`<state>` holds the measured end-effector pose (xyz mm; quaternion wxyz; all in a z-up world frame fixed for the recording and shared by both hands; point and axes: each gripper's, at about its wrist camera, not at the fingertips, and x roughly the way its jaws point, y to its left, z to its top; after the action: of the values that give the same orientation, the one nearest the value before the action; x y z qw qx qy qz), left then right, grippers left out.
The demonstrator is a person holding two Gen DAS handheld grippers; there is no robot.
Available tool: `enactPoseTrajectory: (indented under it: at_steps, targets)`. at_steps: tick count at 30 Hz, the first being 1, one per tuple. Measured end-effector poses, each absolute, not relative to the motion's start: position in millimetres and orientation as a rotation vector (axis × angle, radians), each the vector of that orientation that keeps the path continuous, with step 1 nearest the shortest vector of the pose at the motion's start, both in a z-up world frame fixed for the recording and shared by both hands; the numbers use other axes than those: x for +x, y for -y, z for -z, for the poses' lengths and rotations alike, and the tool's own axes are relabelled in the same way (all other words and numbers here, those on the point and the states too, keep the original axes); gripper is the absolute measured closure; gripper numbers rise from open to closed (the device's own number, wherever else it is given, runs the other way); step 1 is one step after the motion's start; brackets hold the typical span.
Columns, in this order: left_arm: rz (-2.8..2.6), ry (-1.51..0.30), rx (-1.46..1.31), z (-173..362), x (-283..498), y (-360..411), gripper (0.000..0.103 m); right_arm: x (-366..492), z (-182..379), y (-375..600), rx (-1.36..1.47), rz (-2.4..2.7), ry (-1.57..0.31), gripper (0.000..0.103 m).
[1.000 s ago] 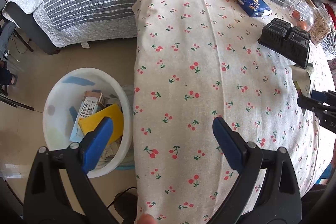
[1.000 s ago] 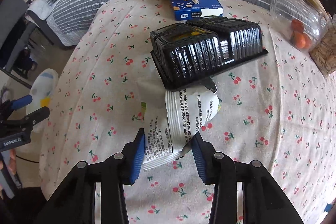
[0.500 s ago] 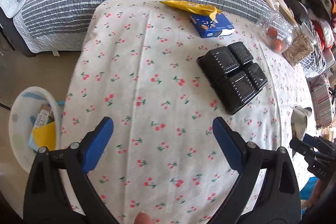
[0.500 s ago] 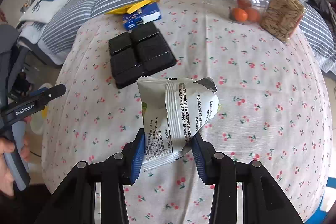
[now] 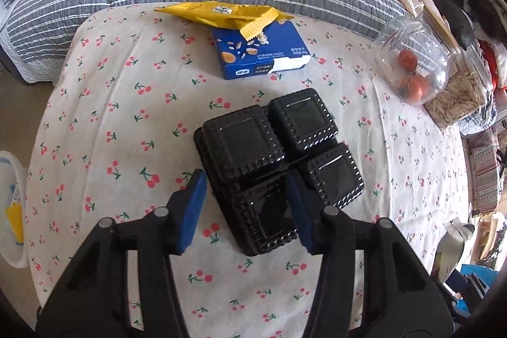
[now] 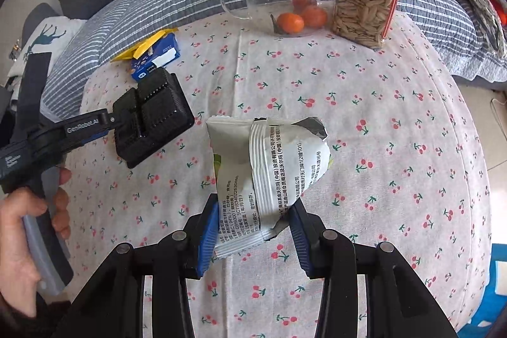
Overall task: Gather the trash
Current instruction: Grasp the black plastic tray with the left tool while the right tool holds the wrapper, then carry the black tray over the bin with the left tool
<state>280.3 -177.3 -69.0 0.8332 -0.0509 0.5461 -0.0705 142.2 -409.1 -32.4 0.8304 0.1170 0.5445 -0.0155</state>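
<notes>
The left gripper (image 5: 245, 208) has swung from the white bin across to the black plastic tray (image 5: 279, 167) on the cherry-print tablecloth (image 5: 126, 122) — its jaws are closing around the tray's near corner, not yet pinching. The right gripper (image 6: 252, 230) stays clamped on the white snack wrapper (image 6: 269, 173), lifted clear; both pieces look bin-bound next.

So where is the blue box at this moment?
The blue box lies near the far edge of the table, partly under the yellow wrapper, just beyond the black tray.
</notes>
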Motion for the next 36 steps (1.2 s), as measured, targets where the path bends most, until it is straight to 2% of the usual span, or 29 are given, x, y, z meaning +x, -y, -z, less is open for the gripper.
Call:
enactPoseTrajectory:
  at_steps: [16, 21, 29, 36]
  targets:
    - [0.08, -1.168, -0.085, 75.2, 281.3, 196.8, 0.049, 138.7, 35.7, 419.7, 0.297, 0.038, -1.162, 0.06]
    - [0.112, -1.152, -0.058, 73.4, 272.9, 192.8, 0.052, 139.6, 35.1, 418.3, 0.296, 0.037, -1.161, 0.06]
    - [0.161, -1.114, -0.082, 57.6, 248.9, 141.4, 0.053, 140.1, 26.5, 416.2, 0.297, 0.042, -1.138, 0.06]
    - [0.104, -1.004, -0.052, 29.2, 217.3, 55.8, 0.053, 146.7, 21.6, 388.7, 0.275, 0.015, -1.13, 0.06]
